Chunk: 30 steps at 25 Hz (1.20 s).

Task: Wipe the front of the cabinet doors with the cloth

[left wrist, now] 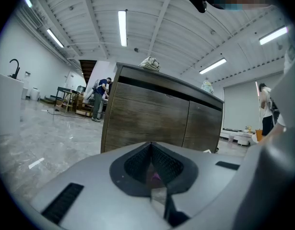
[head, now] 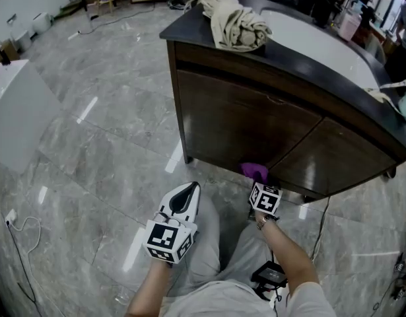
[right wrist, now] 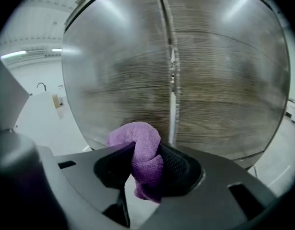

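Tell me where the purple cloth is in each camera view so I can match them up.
Head view: lower centre, the purple cloth at the foot of the cabinet, in the right gripper.
Left gripper view: only a purple speck low centre, too small to be sure.
Right gripper view: low centre, clamped between the jaws.
Shared landmark: the seam between the two doors.

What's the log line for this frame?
right gripper: shut on purple cloth | low at cabinet doors seam | left gripper: shut, away from cabinet
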Each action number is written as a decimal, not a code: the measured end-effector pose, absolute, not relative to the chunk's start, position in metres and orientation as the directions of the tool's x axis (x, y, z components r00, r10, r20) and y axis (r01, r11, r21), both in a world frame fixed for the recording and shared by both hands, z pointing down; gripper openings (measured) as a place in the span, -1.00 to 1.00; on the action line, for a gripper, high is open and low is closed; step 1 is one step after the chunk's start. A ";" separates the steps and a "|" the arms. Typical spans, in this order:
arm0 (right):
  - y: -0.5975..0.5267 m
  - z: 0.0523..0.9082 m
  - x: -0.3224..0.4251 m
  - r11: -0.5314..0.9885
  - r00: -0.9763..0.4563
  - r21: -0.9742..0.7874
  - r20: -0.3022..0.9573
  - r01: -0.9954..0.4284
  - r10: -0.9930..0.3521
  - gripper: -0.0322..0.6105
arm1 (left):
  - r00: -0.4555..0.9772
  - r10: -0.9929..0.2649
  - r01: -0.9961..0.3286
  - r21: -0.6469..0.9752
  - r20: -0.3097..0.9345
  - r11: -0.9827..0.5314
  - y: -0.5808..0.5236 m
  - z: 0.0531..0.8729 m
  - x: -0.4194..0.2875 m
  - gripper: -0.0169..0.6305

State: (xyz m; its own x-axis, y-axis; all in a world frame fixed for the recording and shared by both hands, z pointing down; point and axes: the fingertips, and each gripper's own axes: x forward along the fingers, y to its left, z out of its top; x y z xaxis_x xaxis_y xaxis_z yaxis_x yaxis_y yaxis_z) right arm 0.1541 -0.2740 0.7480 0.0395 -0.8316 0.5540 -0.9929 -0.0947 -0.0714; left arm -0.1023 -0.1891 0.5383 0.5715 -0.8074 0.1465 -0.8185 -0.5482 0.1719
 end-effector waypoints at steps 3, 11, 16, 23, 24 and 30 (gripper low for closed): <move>-0.284 0.746 0.099 0.011 -0.071 -0.113 0.547 -0.994 -0.834 -0.42 | 0.561 -0.816 -0.825 0.175 0.143 -0.537 -0.190 0.538 -0.110 -0.93; -0.334 0.769 -0.039 0.238 -0.249 -0.093 0.551 -0.967 -0.797 -0.42 | 0.509 -0.846 -0.859 0.162 0.159 -0.486 -0.181 0.538 -0.148 -0.93; -0.361 0.794 -0.102 0.301 -0.297 -0.092 0.570 -0.949 -0.766 -0.42 | 0.428 -0.883 -0.903 0.125 0.193 -0.410 -0.168 0.540 -0.189 -0.93; -0.390 0.806 -0.112 0.253 -0.301 -0.165 0.577 -0.953 -0.759 -0.42 | 0.382 -0.900 -0.924 0.109 0.212 -0.366 -0.162 0.545 -0.208 -0.93; -0.390 0.805 -0.103 0.233 -0.286 -0.165 0.584 -0.958 -0.760 -0.42 | 0.386 -0.898 -0.922 0.110 0.211 -0.371 -0.163 0.546 -0.206 -0.93; -0.374 0.803 -0.043 0.156 -0.216 -0.153 0.579 -0.976 -0.786 -0.42 | 0.457 -0.870 -0.889 0.130 0.188 -0.439 -0.173 0.543 -0.171 -0.93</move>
